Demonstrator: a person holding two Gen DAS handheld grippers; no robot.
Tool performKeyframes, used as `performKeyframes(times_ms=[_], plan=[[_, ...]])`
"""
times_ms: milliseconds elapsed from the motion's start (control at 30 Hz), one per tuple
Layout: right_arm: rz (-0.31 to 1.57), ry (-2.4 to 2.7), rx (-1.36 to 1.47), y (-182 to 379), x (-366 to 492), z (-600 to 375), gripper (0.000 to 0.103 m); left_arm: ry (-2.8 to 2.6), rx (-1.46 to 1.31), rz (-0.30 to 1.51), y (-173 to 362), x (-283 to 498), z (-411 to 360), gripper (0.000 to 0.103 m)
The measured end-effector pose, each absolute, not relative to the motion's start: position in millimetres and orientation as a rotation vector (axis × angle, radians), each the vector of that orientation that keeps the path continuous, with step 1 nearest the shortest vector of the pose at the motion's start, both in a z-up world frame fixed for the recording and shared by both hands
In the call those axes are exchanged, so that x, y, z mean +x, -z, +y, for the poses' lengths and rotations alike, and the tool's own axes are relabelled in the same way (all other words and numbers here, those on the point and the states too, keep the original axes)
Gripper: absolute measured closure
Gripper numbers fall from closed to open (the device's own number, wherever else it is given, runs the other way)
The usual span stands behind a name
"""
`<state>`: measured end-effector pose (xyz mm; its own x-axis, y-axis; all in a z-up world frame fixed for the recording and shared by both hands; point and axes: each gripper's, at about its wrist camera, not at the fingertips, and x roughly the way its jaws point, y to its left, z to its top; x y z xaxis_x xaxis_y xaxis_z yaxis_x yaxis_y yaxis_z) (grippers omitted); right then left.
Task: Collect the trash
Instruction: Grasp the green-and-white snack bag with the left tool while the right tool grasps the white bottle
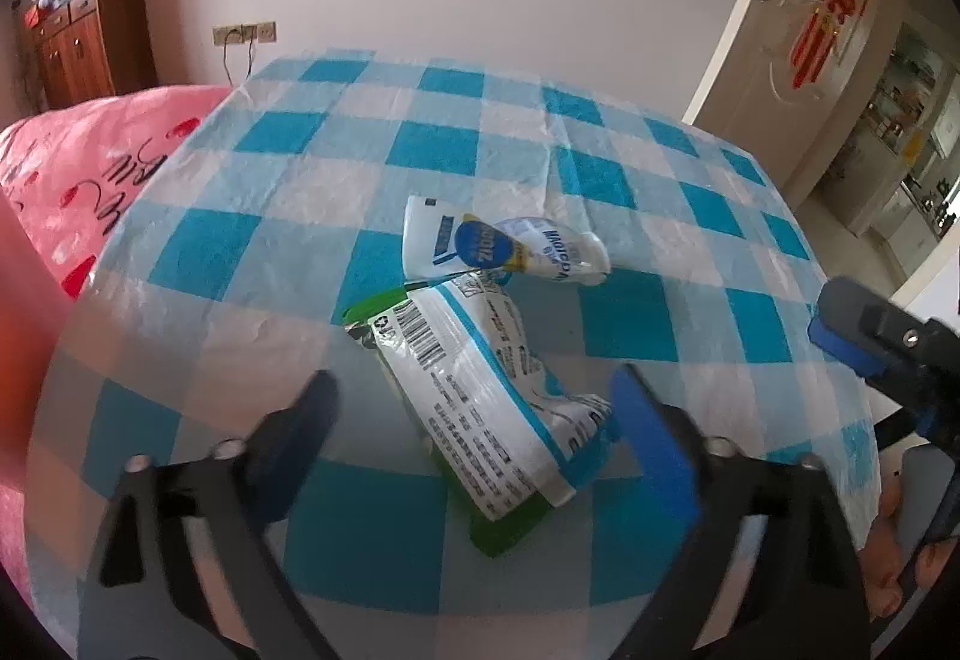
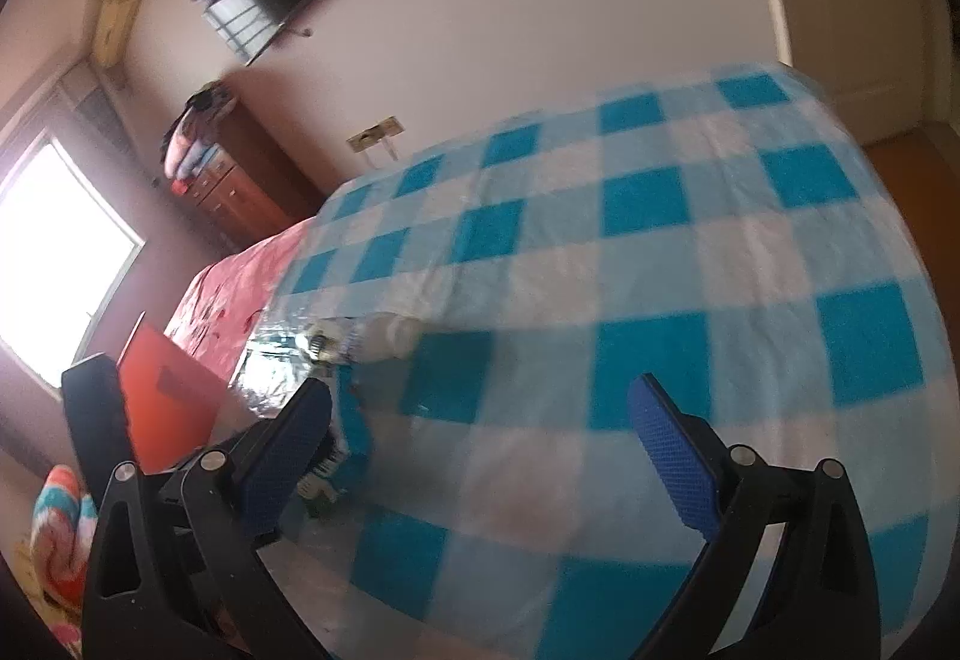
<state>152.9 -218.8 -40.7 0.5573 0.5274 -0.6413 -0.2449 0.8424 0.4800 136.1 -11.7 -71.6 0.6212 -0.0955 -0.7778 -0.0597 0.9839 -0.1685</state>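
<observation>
Trash first — 2 wrappers on the checked tablecloth (image 1: pixel 456 144). White-and-green wrapper (image 1: pixel 480 390) lies between the left gripper (image 1: pixel 474 420) fingers, its near corner just beside the right-hand pad (image 1: pixel 654 444); the left-hand finger stands well clear, so nothing is pinched yet & the jaws are spread, not clamped. White pouch w/ blue circle (image 1: pixel 504 246) sits just beyond the fingertips, touching or overlapping the 1st wrapper's far end.

Right gripper (image 2: pixel 480 438) is released too — only bare cloth between its fingers; the wrappers show blurred, off by its left-hand finger.

Risks, as I judge them: thin film is crumpled & slick, so a squeeze on that corner alone could let it slip or spin out. Pads pressing low could bunch the cloth into the grip. Lifting could drag the pouch along if they overlap.

Writing: a barcode & a recycling mark on the near wrapper, rows of small print unreadable. Pouch lettering is upside down, too unclear to name a brand.
</observation>
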Motion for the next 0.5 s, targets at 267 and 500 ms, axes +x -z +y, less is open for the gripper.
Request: performKeyframes(times_ms=[267,500], plan=[[0.882,-0.585,0.313,36,169,-172,0.005,0.049,-0.289,0.925,80,144,3,0.045],[0.896,-0.642,0.245,40,181,-135,0.005,0.095,-0.353,0.930,80,141,16,0.054]])
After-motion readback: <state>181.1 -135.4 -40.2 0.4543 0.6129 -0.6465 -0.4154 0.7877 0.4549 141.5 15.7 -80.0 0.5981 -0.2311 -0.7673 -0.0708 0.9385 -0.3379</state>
